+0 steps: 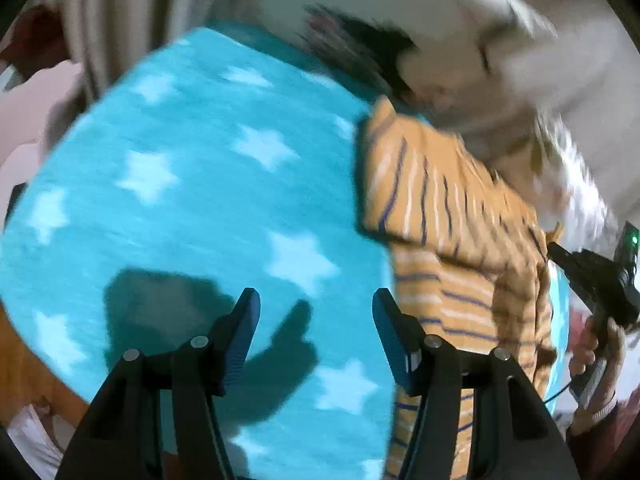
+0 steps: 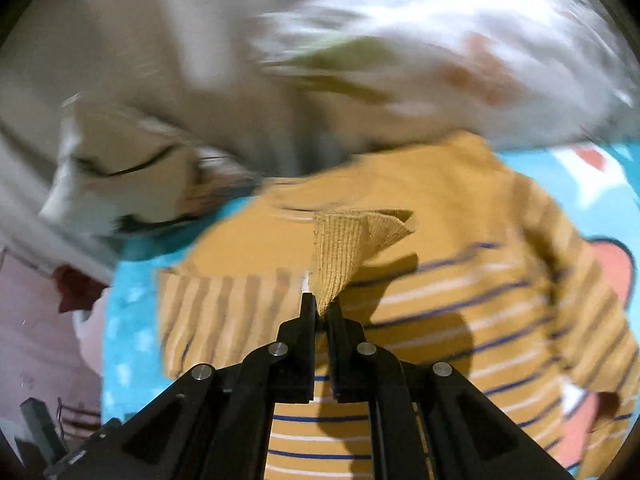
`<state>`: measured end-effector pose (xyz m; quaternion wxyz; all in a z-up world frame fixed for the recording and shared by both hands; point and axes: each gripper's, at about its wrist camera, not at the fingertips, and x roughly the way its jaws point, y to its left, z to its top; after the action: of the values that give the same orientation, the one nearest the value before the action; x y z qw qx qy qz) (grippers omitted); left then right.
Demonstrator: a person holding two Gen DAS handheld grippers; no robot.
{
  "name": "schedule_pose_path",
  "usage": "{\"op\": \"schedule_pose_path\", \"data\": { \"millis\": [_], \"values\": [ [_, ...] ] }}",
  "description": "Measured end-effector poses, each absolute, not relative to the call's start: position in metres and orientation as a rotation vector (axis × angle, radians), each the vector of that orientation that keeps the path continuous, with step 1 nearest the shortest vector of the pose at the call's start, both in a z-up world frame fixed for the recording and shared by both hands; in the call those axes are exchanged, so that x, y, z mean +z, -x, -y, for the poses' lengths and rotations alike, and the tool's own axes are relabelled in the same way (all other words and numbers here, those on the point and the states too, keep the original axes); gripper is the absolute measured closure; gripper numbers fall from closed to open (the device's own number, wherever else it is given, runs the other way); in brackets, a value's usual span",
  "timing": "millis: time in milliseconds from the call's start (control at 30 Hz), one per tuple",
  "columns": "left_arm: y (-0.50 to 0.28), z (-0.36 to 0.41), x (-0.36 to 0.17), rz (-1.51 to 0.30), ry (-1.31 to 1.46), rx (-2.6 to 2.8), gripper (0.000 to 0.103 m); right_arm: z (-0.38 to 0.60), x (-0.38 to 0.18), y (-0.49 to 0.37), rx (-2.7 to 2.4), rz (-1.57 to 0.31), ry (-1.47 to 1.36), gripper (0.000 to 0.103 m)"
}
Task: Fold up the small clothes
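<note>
A small mustard-yellow shirt with navy and white stripes (image 1: pixel 452 248) lies on a turquoise star-print blanket (image 1: pixel 192 184), to the right of my left gripper (image 1: pixel 316 304), which is open and empty above the blanket. My right gripper (image 2: pixel 322 306) is shut on a ribbed cuff or hem of the same shirt (image 2: pixel 460 280) and holds that piece up off the garment. In the left wrist view the right gripper (image 1: pixel 592 276) shows at the far right, at the shirt's edge. Both views are blurred by motion.
A heap of pale and white clothes (image 2: pixel 420 48) lies beyond the shirt, with more light fabric (image 1: pixel 520 60) at the blanket's far edge. A curtain (image 1: pixel 120 12) hangs at the back left. A pink surface (image 2: pixel 36 340) lies left of the blanket.
</note>
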<state>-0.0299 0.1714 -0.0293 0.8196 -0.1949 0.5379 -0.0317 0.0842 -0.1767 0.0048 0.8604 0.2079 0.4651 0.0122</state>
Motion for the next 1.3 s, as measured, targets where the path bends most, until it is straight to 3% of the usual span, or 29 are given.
{"op": "schedule_pose_path", "data": {
  "millis": [233, 500, 700, 867, 967, 1033, 1100, 1133, 1167, 1300],
  "values": [
    [0.029, -0.094, -0.060, -1.220, 0.339, -0.161, 0.046, 0.267, -0.052, -0.071, -0.063, -1.039, -0.528, 0.097],
    [0.038, -0.079, -0.077, -1.258, 0.352, -0.138, 0.042, 0.295, -0.081, -0.071, -0.069, -1.096, -0.530, 0.097],
    [0.046, -0.070, -0.076, -1.234, 0.341, -0.145, 0.037, 0.304, -0.085, -0.072, -0.044, -1.103, -0.532, 0.097],
    [0.059, -0.063, -0.080, -1.241, 0.444, -0.260, 0.025, 0.315, -0.071, -0.053, -0.027, -1.088, -0.563, 0.092],
    [0.073, -0.053, -0.084, -1.267, 0.512, -0.361, 0.024, 0.319, -0.056, -0.030, 0.003, -1.070, -0.568, 0.079],
    [0.087, -0.044, -0.082, -1.278, 0.439, -0.377, 0.024, 0.322, -0.045, -0.007, 0.046, -1.073, -0.560, 0.062],
    [0.098, -0.036, -0.078, -1.294, 0.328, -0.362, 0.050, 0.323, -0.037, 0.020, 0.103, -1.101, -0.521, 0.059],
    [0.102, -0.032, -0.079, -1.312, 0.276, -0.364, 0.076, 0.322, -0.035, 0.031, 0.122, -1.122, -0.486, 0.055],
    [0.105, -0.031, -0.080, -1.328, 0.259, -0.367, 0.088, 0.319, -0.035, 0.045, 0.132, -1.152, -0.431, 0.053],
    [0.112, -0.044, -0.081, -1.346, 0.320, -0.376, 0.088, 0.310, -0.053, 0.106, 0.126, -1.292, -0.305, 0.047]
  ]
}}
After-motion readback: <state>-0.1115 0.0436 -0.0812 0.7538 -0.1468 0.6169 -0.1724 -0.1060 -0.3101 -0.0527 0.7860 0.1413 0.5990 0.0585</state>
